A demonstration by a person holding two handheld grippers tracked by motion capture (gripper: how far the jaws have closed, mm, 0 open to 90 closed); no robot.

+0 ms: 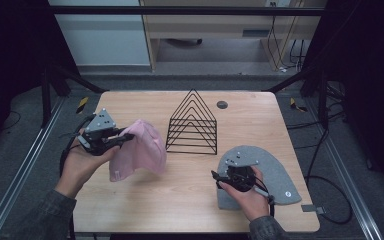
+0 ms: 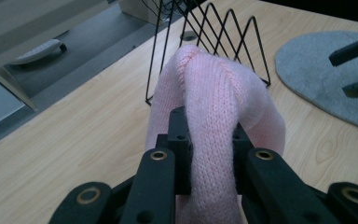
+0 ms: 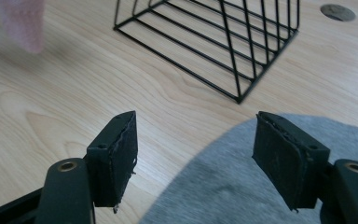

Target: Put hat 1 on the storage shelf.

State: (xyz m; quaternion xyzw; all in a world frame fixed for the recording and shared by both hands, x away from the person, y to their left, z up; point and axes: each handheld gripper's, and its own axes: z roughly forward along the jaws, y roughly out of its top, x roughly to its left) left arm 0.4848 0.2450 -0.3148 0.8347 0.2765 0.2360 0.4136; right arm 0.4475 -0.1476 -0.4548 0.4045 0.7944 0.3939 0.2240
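Left gripper view looks along jaws clenched on a fold of the pink knit hat point(image 2: 214, 107), which runs lengthwise straight out from between them and droops beyond their tips toward the bench point(image 2: 74, 140). Ahead of the jaws stands the black wire rack point(image 2: 214, 32), near the hat's far end; bare wood lies open to their left. The right gripper point(image 3: 193, 154) is released, jaws wide above the grey hat point(image 3: 223, 186) edge.
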